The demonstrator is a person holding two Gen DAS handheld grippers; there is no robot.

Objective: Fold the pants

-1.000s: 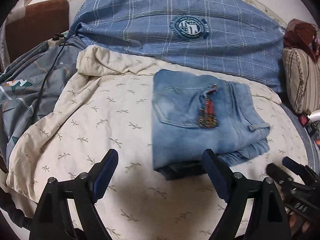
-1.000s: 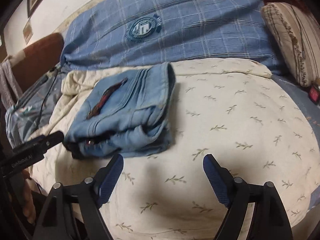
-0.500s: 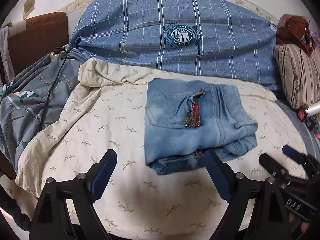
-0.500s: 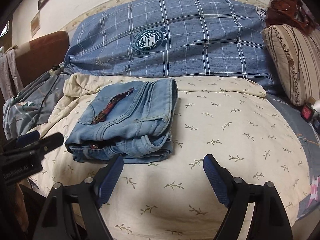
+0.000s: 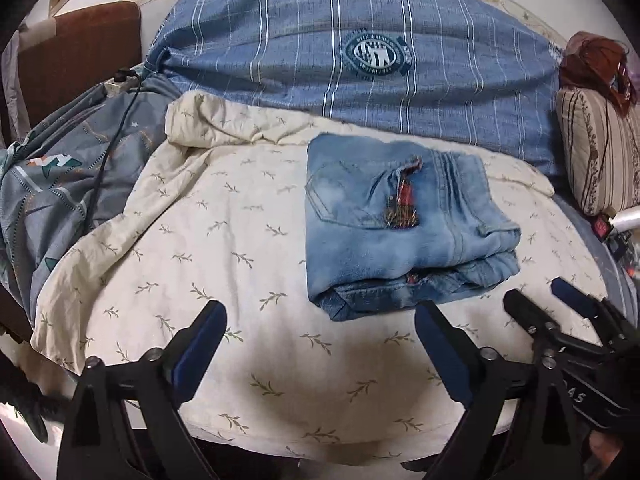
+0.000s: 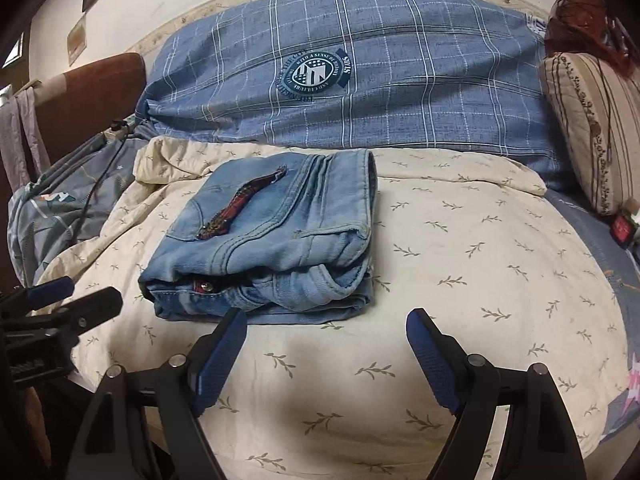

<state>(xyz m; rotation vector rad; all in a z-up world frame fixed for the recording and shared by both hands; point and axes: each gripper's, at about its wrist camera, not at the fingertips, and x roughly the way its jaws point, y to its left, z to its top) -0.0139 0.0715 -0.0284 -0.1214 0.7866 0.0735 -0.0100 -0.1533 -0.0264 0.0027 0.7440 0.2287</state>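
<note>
The light blue jeans [image 5: 400, 232] lie folded into a thick, squarish bundle on the cream leaf-print sheet [image 5: 200, 240], back pocket and a red patterned patch facing up. My left gripper [image 5: 320, 316] hovers just short of the bundle's near edge. Its jaws are opening and nothing is between them. In the right wrist view the jeans [image 6: 280, 240] sit ahead and to the left, apart from my right gripper [image 6: 326, 318], which is open and empty over the sheet [image 6: 480, 260]. Each gripper shows in the other's view: the right gripper [image 5: 560, 300] and the left gripper [image 6: 72, 296].
A big blue plaid pillow [image 5: 360, 60] runs along the back of the bed. A striped beige cushion [image 5: 600, 152] stands at the right. At the left, a grey-blue blanket [image 5: 60, 168] with a black cable lies beside a brown headboard [image 5: 80, 52].
My left gripper has drawn back from the jeans and its jaws have widened a little. The right gripper has pulled back slightly too, and its view has rolled level. The jeans have not moved.
</note>
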